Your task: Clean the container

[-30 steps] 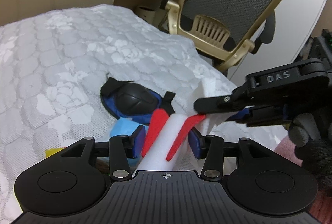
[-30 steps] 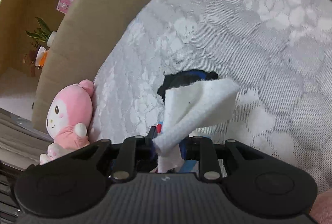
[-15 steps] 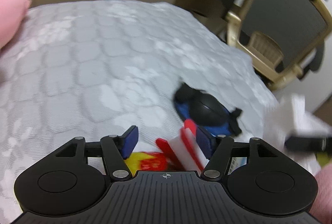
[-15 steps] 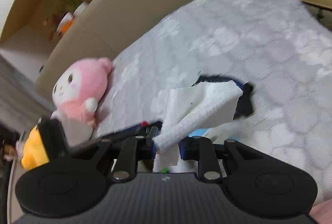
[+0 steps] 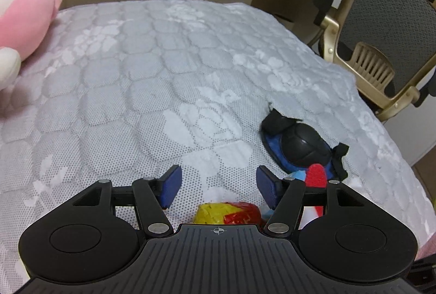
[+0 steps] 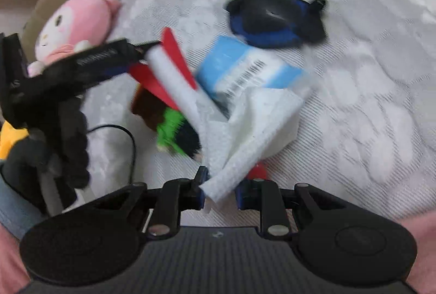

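Note:
My right gripper (image 6: 219, 191) is shut on a white wipe cloth (image 6: 256, 125) that hangs forward over the bed. My left gripper (image 5: 216, 186) is open and empty, low over the grey quilted bed (image 5: 152, 70). In the right wrist view the left gripper (image 6: 141, 48) hovers by a white and red striped container (image 6: 174, 70) without holding it. The container's red edge also shows in the left wrist view (image 5: 316, 175), to the right of the fingers. A yellow and red object (image 5: 226, 212) lies under the left gripper.
A black and blue knee pad (image 5: 299, 147) lies to the right; it also shows in the right wrist view (image 6: 272, 17). A light blue packet with a barcode (image 6: 245, 73), a green and black toy (image 6: 177, 133), a pink plush (image 6: 79, 24), a black cable (image 6: 120, 136), an office chair (image 5: 381, 29).
My left gripper has let go of the striped container, opened, and swung left. My right gripper, still holding the cloth, has tilted down toward the objects on the bed.

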`<state>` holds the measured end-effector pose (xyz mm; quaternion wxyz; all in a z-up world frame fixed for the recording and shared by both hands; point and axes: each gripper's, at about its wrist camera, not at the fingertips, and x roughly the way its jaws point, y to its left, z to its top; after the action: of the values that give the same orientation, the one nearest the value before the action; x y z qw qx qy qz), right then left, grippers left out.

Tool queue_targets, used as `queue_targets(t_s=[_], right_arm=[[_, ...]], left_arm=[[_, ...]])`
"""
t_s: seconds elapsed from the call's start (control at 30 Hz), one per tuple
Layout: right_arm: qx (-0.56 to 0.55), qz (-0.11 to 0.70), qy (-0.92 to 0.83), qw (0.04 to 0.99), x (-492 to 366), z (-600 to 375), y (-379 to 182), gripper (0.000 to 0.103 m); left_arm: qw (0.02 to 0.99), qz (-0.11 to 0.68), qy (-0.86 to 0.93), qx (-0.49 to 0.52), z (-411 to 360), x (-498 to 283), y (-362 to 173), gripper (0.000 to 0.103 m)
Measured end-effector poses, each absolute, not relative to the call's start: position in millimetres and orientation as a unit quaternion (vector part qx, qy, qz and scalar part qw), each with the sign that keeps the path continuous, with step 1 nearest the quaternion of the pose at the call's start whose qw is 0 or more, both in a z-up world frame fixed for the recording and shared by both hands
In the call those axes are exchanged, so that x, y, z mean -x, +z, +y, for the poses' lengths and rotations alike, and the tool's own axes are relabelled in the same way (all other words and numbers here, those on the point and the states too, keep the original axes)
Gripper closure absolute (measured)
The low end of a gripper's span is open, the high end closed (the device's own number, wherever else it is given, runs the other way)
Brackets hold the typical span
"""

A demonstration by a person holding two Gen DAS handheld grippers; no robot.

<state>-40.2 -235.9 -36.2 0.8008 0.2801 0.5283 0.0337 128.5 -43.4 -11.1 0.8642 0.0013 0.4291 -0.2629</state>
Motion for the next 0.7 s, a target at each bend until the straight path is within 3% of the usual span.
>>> queue_targets(t_s=[0.07, 0.17, 0.23, 0.3, 0.33, 0.37, 0.43, 0.7], right_arm=[[-0.26, 0.524, 0.02, 0.811, 44.4, -237.6, -34.1, 0.074], [-0.233, 0.506, 0.007, 0.831, 42.8, -235.9, -28.8, 0.054], [-0.212, 0.49, 0.004, 0.846, 35.3, -230.6, -27.0, 0.054], [-0.195, 0.479, -0.012, 0.856, 26.8, -227.6, -28.4, 0.056], [-0.195, 0.471, -0.016, 0.86, 23.7, -227.8, -28.8, 0.063], [-0.194, 0.465, -0.019, 0.863, 20.9, -229.1, -28.7, 0.078], [-0.186, 0.458, -0.026, 0.869, 15.1, -232.2, -28.2, 0.085], [-0.173, 0.455, -0.077, 0.87, -7.1, -264.0, -28.6, 0.079]], left_arm=[[0.865, 0.426, -0.264, -0.002, -43.5, -126.7, -8.7, 0.035], [0.867, 0.421, -0.266, 0.0, -42.5, -125.3, -5.7, 0.031], [0.867, 0.422, -0.264, 0.0, -41.5, -126.1, -6.5, 0.03], [0.868, 0.423, -0.26, 0.002, -39.3, -127.5, -8.1, 0.03], [0.868, 0.425, -0.257, 0.005, -37.1, -128.9, -8.7, 0.03], [0.868, 0.426, -0.254, 0.01, -34.7, -130.2, -9.1, 0.029], [0.869, 0.427, -0.248, 0.019, -30.4, -132.5, -9.2, 0.029], [0.873, 0.424, -0.237, 0.037, -28.8, -129.7, -1.6, 0.018]])
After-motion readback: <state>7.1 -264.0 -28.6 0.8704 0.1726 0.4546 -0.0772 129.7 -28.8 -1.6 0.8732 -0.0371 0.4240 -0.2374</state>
